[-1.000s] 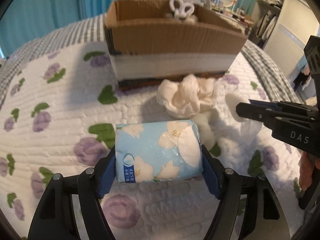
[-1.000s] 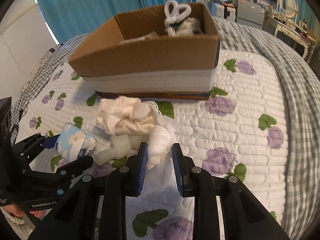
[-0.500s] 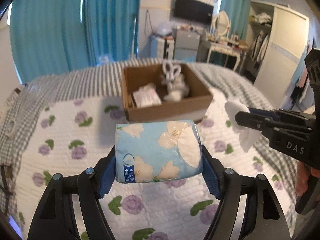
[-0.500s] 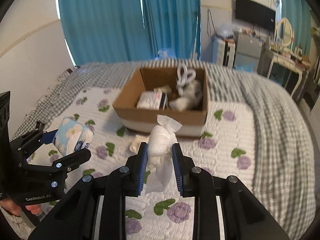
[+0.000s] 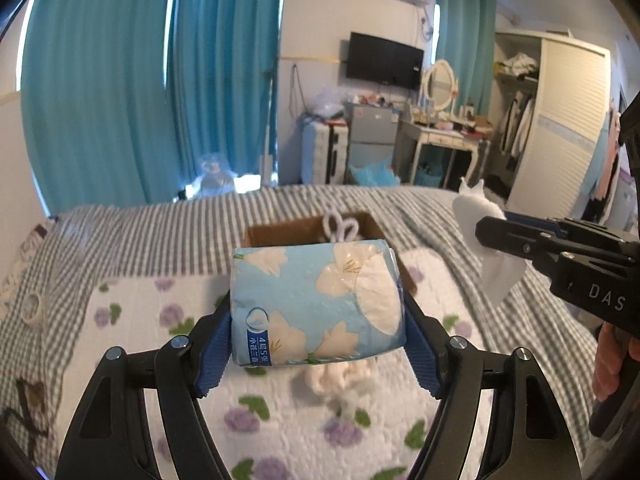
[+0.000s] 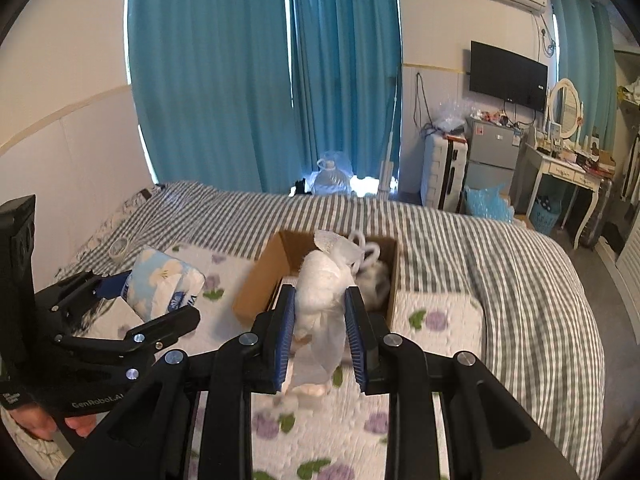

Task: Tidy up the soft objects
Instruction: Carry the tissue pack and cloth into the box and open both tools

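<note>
A: While both loads hang above the quilt, what's held?
B: Left gripper clamps the tissue pack; right gripper pinches a white bagged bundle.
A: Risk?
B: The bundle's loose plastic could slip or snag the cardboard box rim beyond.

I see the box on the bed ahead of my right gripper, the tissue pack to its left.

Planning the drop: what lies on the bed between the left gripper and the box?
Left wrist view: a cream fabric bundle on the floral quilt short of the cardboard box.
</note>
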Motion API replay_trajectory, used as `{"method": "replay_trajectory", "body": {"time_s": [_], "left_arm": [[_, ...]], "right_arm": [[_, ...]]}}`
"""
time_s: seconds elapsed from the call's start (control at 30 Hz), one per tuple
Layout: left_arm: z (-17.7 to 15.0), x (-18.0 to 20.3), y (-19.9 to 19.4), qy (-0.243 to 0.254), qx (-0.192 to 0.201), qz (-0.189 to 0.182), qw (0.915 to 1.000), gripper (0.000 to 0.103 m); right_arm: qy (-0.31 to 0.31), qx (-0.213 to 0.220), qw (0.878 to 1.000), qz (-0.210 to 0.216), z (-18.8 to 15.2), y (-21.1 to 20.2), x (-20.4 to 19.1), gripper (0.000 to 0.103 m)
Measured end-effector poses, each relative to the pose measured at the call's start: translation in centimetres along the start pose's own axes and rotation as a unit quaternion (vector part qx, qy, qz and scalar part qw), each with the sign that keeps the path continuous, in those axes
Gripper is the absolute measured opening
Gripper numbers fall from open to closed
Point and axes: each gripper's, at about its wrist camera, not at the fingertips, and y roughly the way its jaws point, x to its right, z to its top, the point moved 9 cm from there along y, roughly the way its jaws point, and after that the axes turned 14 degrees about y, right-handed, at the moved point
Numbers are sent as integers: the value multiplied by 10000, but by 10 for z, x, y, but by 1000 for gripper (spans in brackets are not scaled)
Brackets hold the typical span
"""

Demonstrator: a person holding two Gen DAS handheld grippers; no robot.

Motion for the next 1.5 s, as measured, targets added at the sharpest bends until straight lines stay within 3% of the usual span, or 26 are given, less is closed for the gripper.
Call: {"method": "replay_trajectory", "body": {"time_s": [0.3, 0.6, 0.87, 0.97, 1.0, 1.03, 1.27, 1.4, 1.5], "left_arm": [[32, -19, 88, 46, -134, 51, 9999, 74], [1, -23, 184, 160, -681, -29, 9975, 74], [-6, -22, 210, 165, -738, 13, 9971, 76], [-5, -19, 209, 206, -829, -12, 9963, 77], [-3, -18, 207, 262, -815, 29, 9963, 77], [0, -16, 202, 330, -781, 101, 9964, 78], [34, -19, 144, 390, -459, 382, 9975, 81], [62, -19, 91, 433, -101, 536, 9976, 81], [80, -16, 42, 452, 191, 633, 9968, 81]], "right_arm": [[143, -216, 9996, -59, 38, 95, 22, 25], [358, -674, 9969, -183, 25, 201, 60, 25], [505, -746, 9958, -148, 16, 238, 75, 29], [617, -586, 9961, -239, 20, 233, 78, 47], [684, -532, 9959, -256, 23, 229, 79, 60], [755, -483, 9957, -242, 26, 224, 79, 66], [695, -129, 9970, -304, 57, 161, 66, 67], [547, 96, 9976, -403, 74, 111, 50, 68], [500, 305, 9969, -525, 84, 63, 40, 74]]}}
